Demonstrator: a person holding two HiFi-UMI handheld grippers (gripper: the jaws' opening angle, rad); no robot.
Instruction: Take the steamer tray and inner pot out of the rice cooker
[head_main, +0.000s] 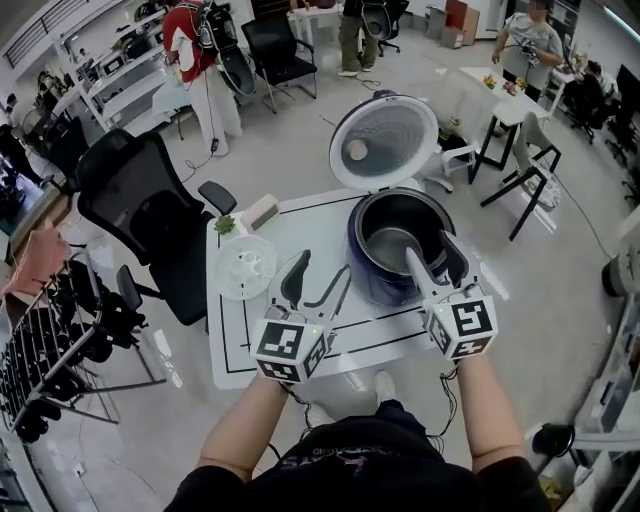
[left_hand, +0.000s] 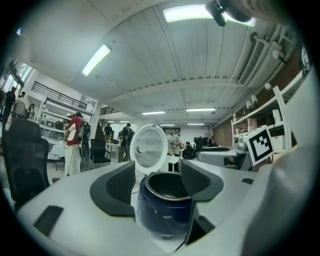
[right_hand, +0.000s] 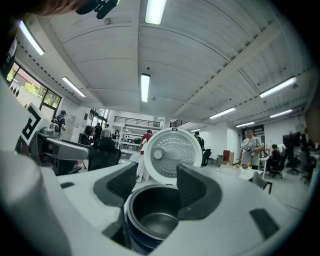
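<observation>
The dark blue rice cooker (head_main: 372, 282) stands on the white table (head_main: 232, 340) with its round lid (head_main: 383, 140) swung up and back. The metal inner pot (head_main: 392, 246) sits inside it. A white perforated steamer tray (head_main: 245, 267) lies on the table left of the cooker. My left gripper (head_main: 320, 280) is open, level, just left of the cooker; the cooker (left_hand: 165, 205) shows between its jaws, farther ahead. My right gripper (head_main: 433, 256) is open at the cooker's near right rim, with the pot (right_hand: 156, 220) ahead between its jaws. Neither holds anything.
A black office chair (head_main: 150, 215) stands close to the table's left side. A small green item (head_main: 225, 225) and a pale block (head_main: 262, 212) lie at the table's far left corner. People and desks (head_main: 500, 90) are farther back in the room.
</observation>
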